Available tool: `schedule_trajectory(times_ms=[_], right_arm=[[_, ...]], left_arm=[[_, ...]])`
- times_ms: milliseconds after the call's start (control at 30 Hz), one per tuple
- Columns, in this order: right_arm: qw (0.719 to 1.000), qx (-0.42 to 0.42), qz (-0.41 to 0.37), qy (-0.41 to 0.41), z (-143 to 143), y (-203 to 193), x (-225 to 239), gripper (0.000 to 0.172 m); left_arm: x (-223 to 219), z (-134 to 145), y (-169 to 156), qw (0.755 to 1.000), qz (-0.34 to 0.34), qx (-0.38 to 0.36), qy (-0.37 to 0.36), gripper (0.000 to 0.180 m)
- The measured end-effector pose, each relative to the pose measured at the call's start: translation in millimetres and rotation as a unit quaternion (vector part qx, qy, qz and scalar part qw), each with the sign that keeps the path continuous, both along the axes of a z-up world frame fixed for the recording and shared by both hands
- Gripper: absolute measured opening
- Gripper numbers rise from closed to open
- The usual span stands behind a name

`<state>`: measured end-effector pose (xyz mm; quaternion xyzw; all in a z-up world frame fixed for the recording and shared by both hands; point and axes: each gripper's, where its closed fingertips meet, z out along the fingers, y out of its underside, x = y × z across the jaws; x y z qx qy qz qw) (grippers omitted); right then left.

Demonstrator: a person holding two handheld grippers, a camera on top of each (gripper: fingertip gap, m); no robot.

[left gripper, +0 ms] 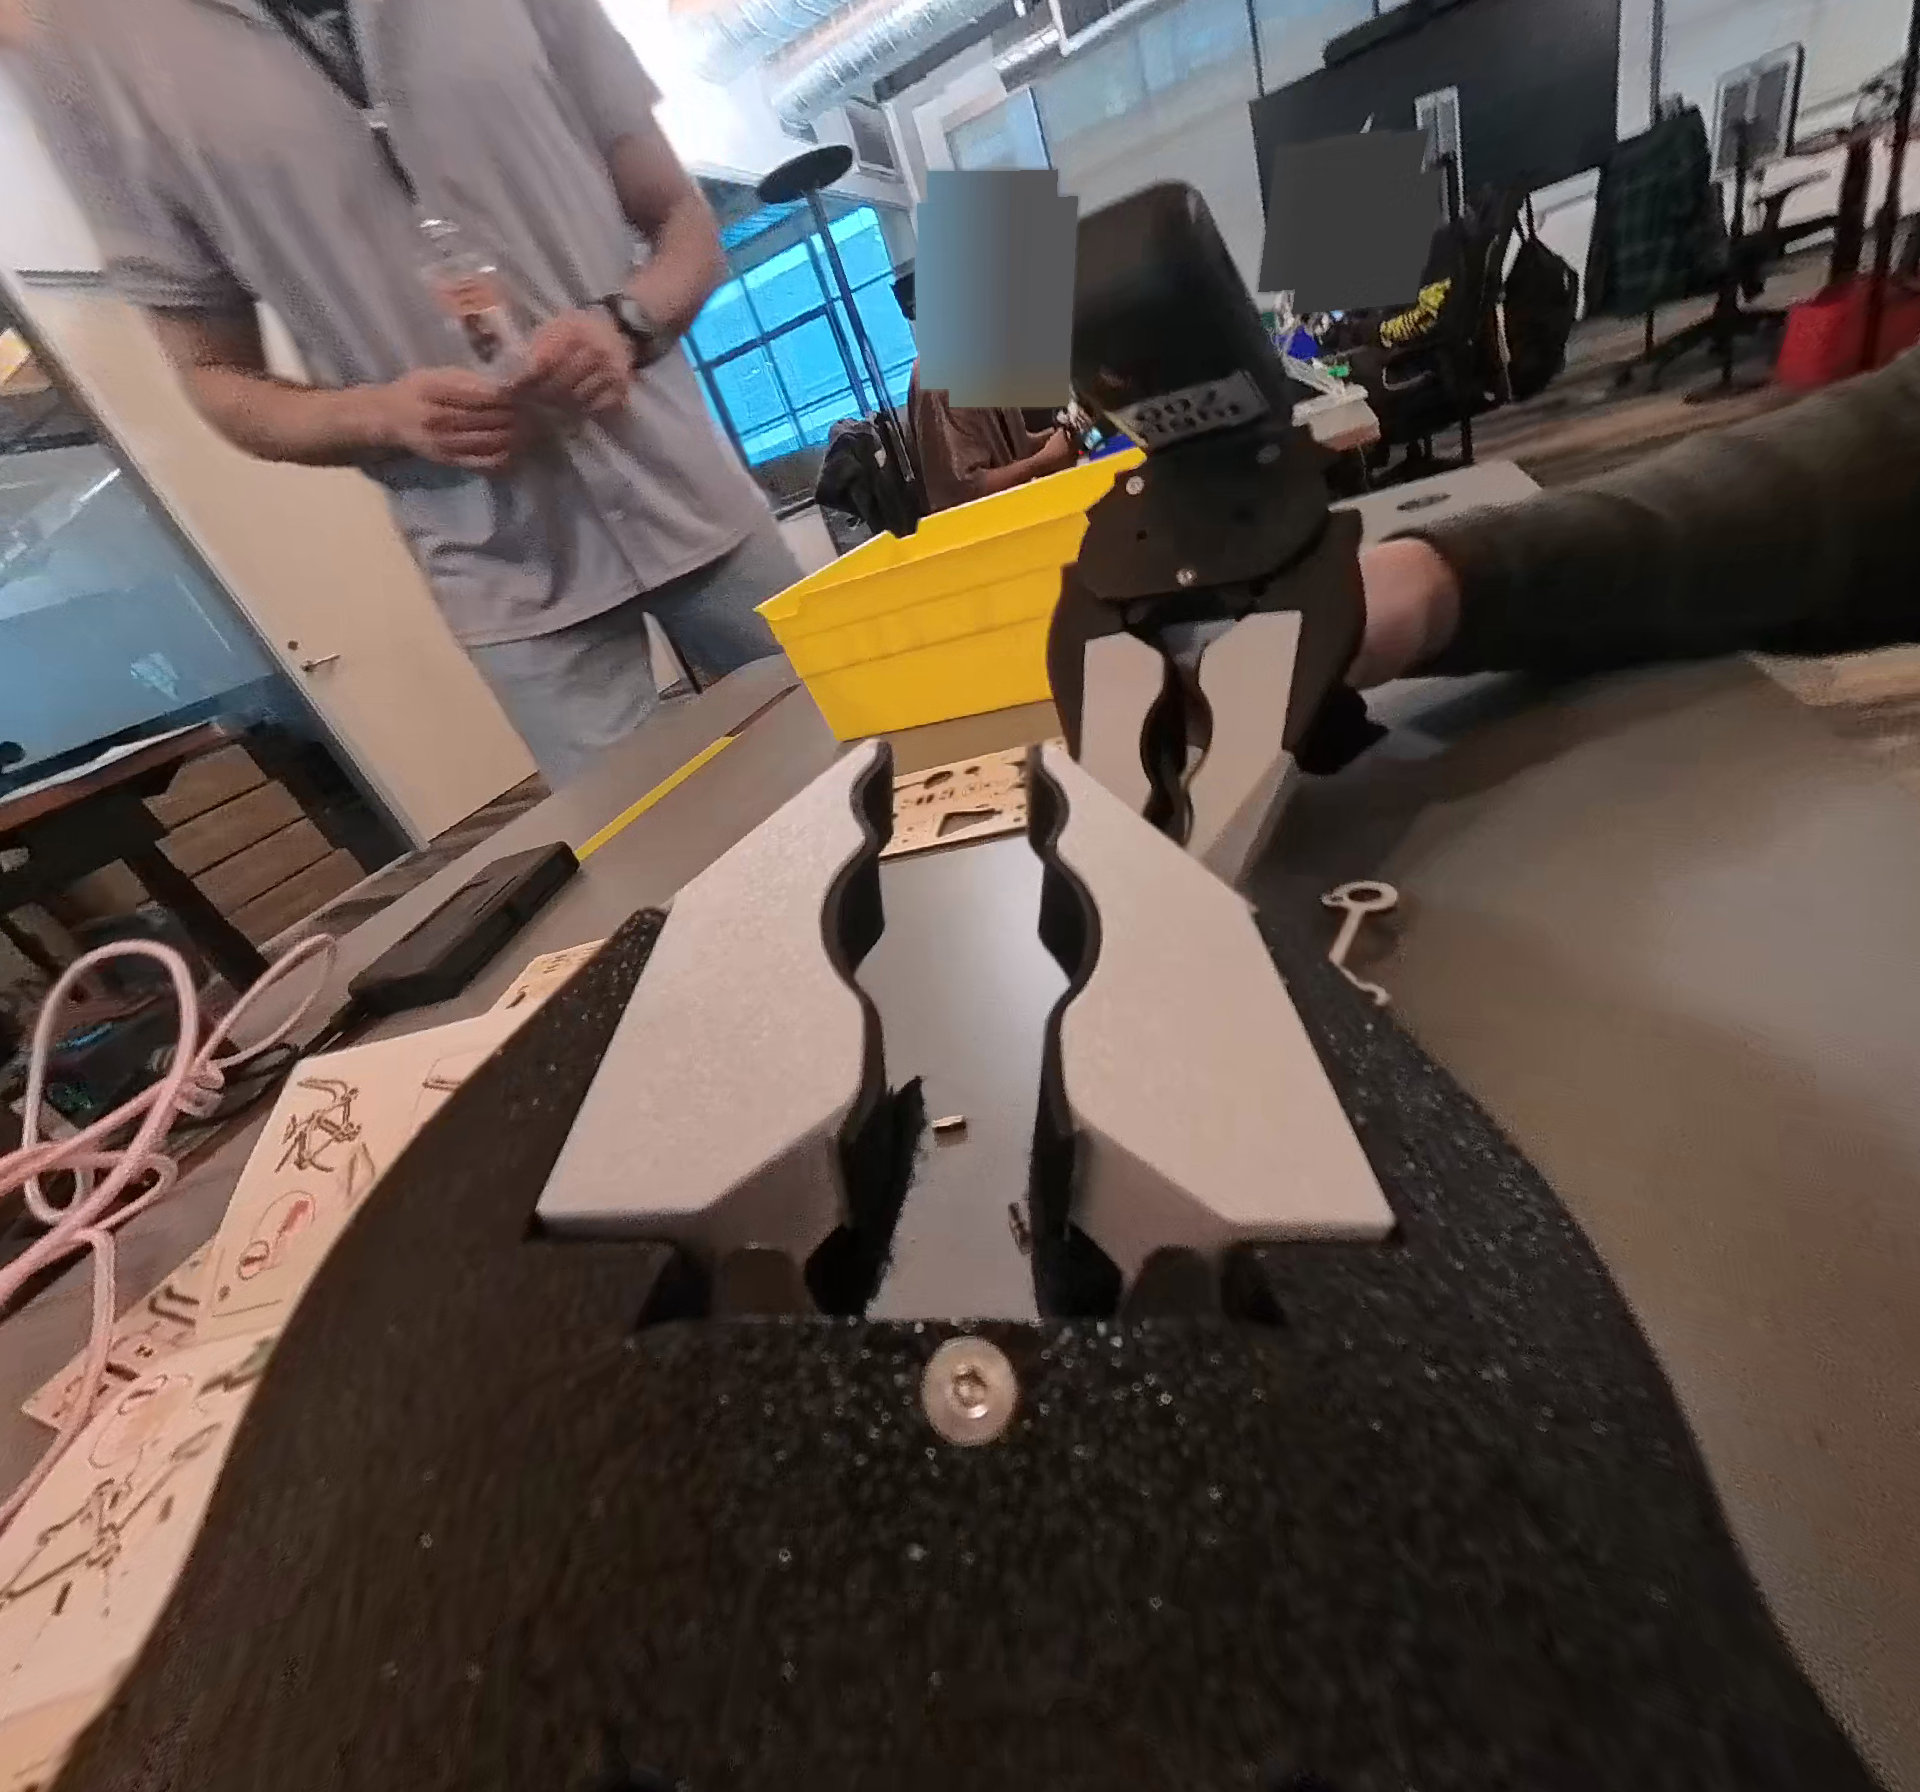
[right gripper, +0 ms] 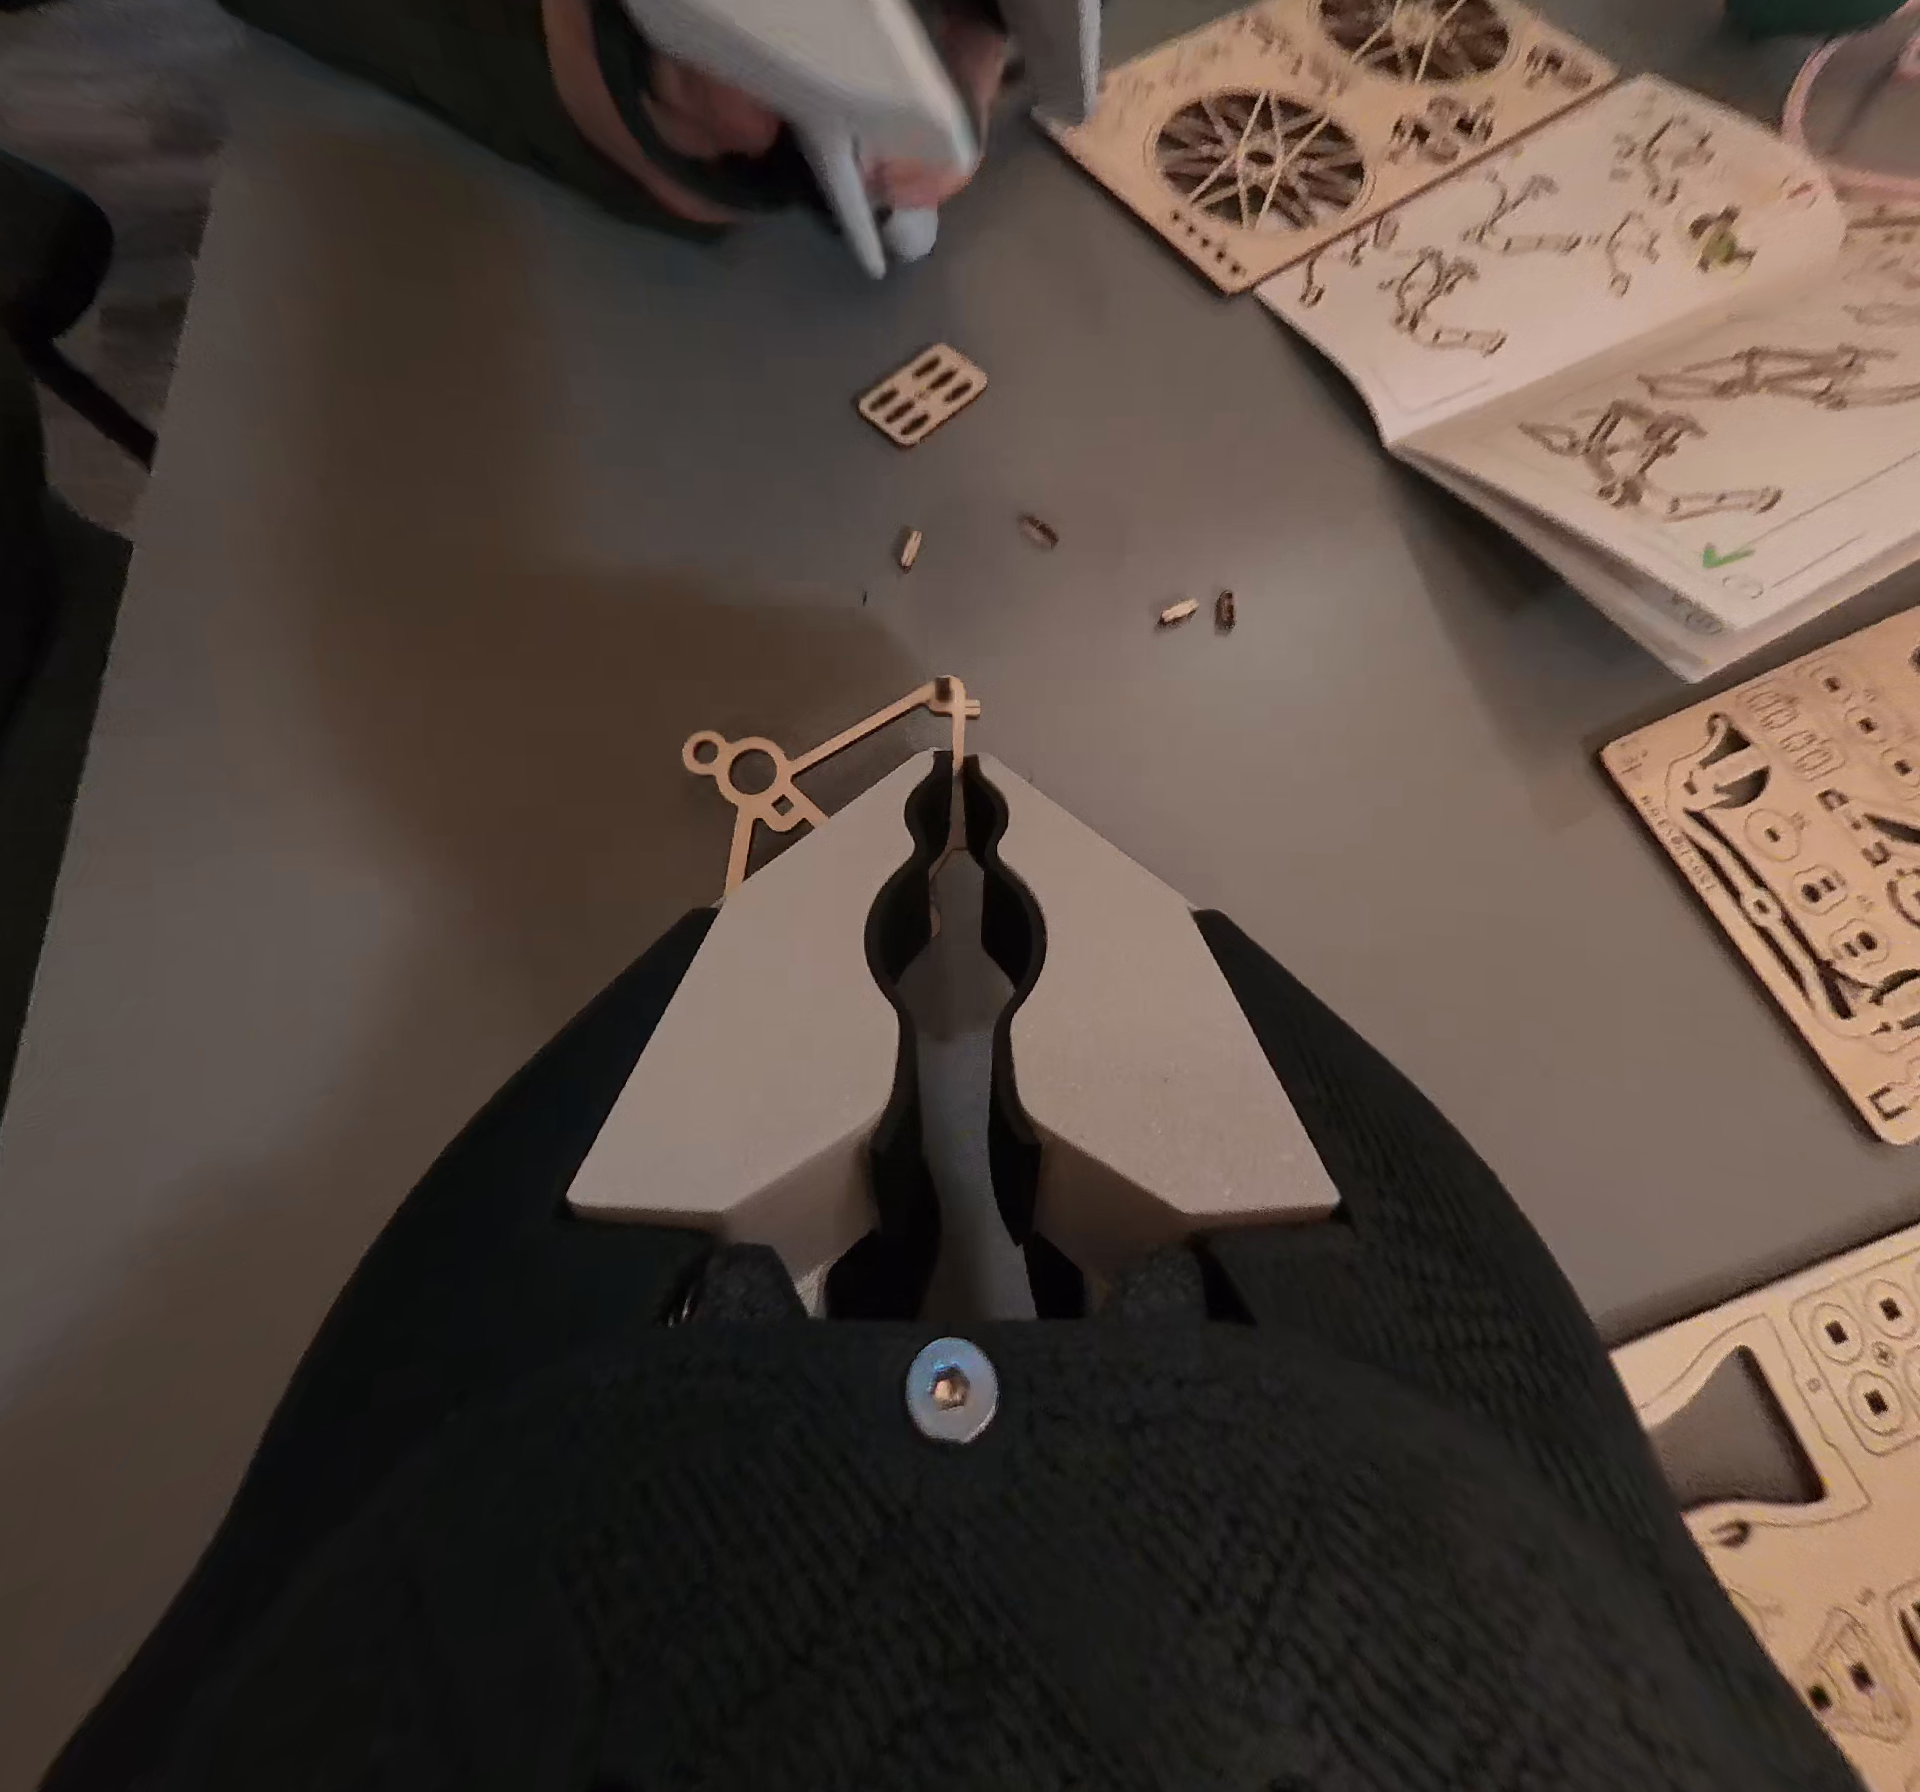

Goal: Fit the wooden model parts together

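Note:
My right gripper is shut on a thin strut of a pale wooden frame piece. The piece's ring end sticks out to the left, low over the grey table. In the left wrist view this gripper points down with its fingers together, and the ring end shows beside it. My left gripper is open with nothing between its fingers. It appears blurred at the top of the right wrist view. A small slotted wooden plate and several tiny wooden pegs lie between the two grippers.
Wooden part sheets and an open instruction booklet lie on the right. A yellow bin and another part sheet are beyond my left fingertips. A black box and a pink cord are at the left. A person stands beside the table. Spacing between my two grippers at the tips: around 10 cm. Between my right fingertips and the small slotted wooden plate there is roughly 10 cm.

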<state>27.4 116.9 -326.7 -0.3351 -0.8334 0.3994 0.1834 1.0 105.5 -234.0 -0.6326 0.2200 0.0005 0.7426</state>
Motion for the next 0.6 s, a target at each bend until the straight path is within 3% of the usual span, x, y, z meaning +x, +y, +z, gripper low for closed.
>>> schedule_trajectory(times_ms=[233, 600], right_arm=[[0.996, -0.028, -0.037, 0.082, 30.8, 10.4, -8.8, 0.000], [0.981, -0.010, -0.077, 0.178, 58.0, 21.2, -13.4, 0.000]], left_arm=[[11.5, -12.0, 5.1, 0.999, 0.002, -0.046, 0.024, 0.041], [-0.3, -4.9, 4.6, 0.999, 0.015, -0.030, -0.015, 0.040]])
